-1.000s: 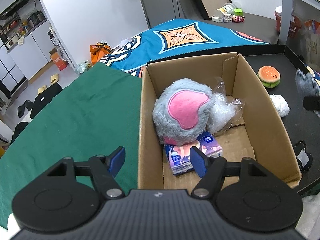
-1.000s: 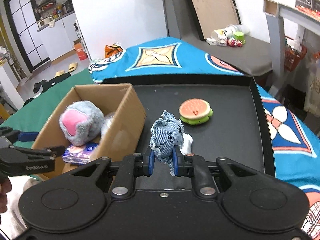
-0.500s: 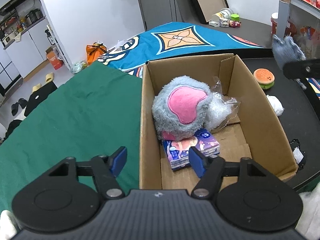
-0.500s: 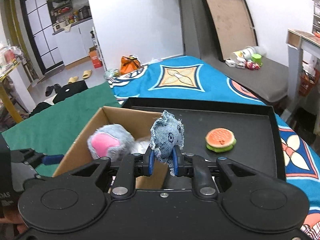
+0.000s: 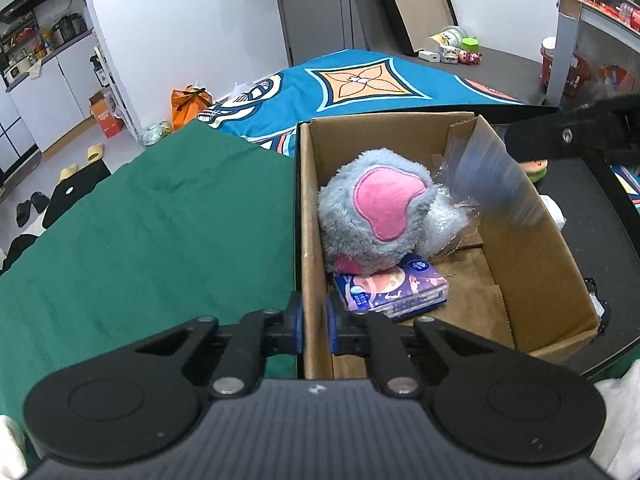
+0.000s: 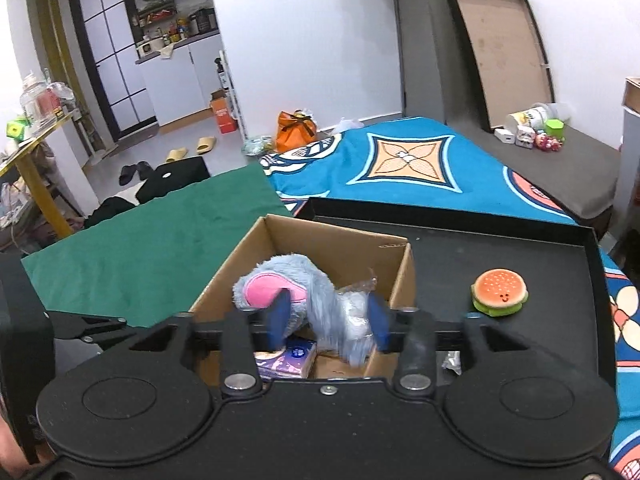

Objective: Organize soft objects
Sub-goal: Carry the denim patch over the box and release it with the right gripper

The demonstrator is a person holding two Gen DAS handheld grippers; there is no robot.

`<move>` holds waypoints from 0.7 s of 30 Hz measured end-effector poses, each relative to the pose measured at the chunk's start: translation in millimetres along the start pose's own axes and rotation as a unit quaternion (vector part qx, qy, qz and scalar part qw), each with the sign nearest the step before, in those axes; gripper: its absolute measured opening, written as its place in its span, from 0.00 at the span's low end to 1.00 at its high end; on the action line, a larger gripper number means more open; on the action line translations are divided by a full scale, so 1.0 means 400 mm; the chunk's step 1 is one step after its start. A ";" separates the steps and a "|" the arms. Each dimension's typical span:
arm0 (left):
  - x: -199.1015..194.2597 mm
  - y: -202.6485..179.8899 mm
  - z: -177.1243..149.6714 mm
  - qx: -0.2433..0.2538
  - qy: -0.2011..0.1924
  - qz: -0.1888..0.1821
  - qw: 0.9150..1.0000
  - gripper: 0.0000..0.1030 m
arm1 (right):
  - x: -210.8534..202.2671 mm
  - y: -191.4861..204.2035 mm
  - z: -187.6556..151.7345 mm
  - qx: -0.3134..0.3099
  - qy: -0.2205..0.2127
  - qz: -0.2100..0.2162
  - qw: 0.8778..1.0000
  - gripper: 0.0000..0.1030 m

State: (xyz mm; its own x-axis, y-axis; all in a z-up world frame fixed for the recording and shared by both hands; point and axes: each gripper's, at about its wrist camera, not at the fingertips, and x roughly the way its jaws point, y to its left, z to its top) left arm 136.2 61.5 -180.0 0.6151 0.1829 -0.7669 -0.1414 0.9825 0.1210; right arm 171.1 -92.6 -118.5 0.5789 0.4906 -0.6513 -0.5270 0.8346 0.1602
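Observation:
My left gripper point(image 5: 315, 320) is shut on the near left wall of the open cardboard box point(image 5: 532, 240). Inside the box lie a grey plush with a pink patch point(image 5: 376, 208), a tissue pack point(image 5: 392, 288) and a crumpled plastic bag point(image 5: 444, 220). My right gripper point(image 6: 328, 318) hangs over the box point(image 6: 320, 240) with its jaws opening. The blue denim toy point(image 6: 344, 332) is a blur between the pads, loose and dropping. The left wrist view shows the toy point(image 5: 488, 176) as a streak below the right gripper point(image 5: 568, 136), over the box's right wall.
The box stands on a black tray point(image 6: 520, 248), where a burger toy point(image 6: 500, 292) and a white soft lump point(image 5: 554, 210) lie to its right. A green cloth point(image 5: 140, 240) covers the surface to the left. A blue patterned mat point(image 6: 408, 160) lies beyond.
The left gripper has closed onto the box's left wall. The right gripper has moved left over the box, and its jaws have parted and let go of the denim toy.

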 end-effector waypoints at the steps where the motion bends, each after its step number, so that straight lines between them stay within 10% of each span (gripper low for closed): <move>1: 0.000 0.002 0.000 -0.001 0.000 -0.001 1.000 0.09 | 0.000 -0.001 -0.003 0.000 0.001 -0.003 1.000 0.47; 21: -0.023 -0.002 0.006 0.010 0.009 -0.004 1.000 0.16 | -0.033 -0.104 -0.102 0.045 0.033 -0.053 0.997 0.56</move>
State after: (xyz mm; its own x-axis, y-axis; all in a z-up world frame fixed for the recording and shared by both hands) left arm 132.5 59.0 -171.4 0.6014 0.1751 -0.7795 -0.1207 0.9844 0.1280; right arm 160.0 -143.9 -146.9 0.5847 0.3843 -0.7144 -0.4060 0.9011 0.1525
